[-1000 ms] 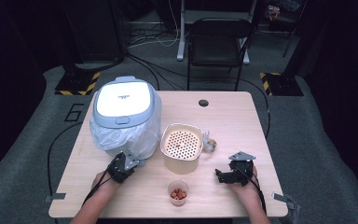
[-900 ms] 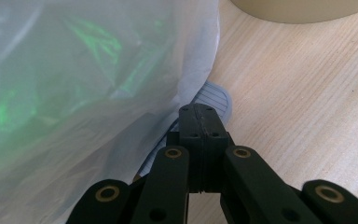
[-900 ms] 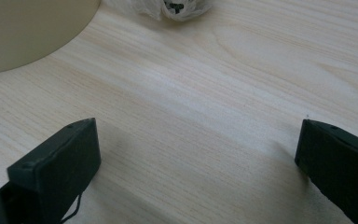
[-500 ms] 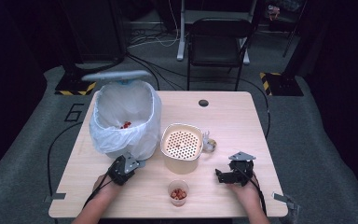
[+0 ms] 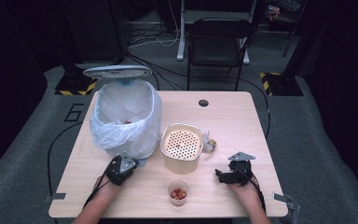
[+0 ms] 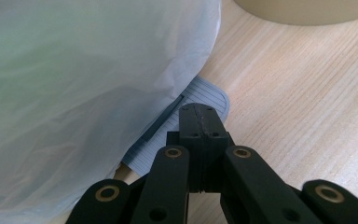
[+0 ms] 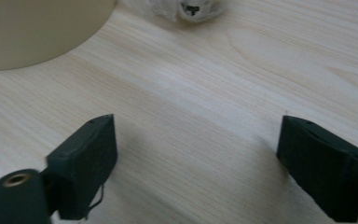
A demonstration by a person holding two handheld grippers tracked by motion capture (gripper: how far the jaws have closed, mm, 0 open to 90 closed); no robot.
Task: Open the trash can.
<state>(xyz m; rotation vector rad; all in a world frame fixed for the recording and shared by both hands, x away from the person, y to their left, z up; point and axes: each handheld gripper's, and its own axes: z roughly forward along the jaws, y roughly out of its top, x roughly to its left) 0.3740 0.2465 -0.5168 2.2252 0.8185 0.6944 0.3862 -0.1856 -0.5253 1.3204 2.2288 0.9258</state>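
A: Left hand-held gripper [image 5: 121, 169] status?

B: Jaws together, nothing between them. In the left gripper view the closed tips [image 6: 200, 123] sit on the ribbed grey pedal [image 6: 205, 95] at the foot of the bin [image 5: 127, 119]. The white bag [image 6: 84, 84] bulges just beside the tips, on their left in that view.

A: Bin lid?

B: Lid [image 5: 117, 71] stands raised behind the bin's far rim. The bag's inside is exposed, with a few small reddish bits at the bottom.

A: Right hand-held gripper [image 5: 233, 175]?

B: Jaws apart and holding nothing; they have just been closing somewhat. In the right gripper view there is bare desk [image 7: 191, 126] between the two pads [image 7: 91, 158]. It rests low on the desk at the near right, pointing left toward the cup.

A: Where are the other things relative to the two?

B: Cup [image 5: 178, 192] with reddish pieces stands near the front edge, between the two hand-held grippers, touched by neither. Beige pot [image 5: 182, 147] with a perforated insert stands behind the cup, just right of the bin. A crumpled clear wrapper [image 5: 209, 143] lies against the pot's right side; in the right gripper view it is at the top edge, well apart from the open jaws.

A: Contact with the pot?

B: None from either.
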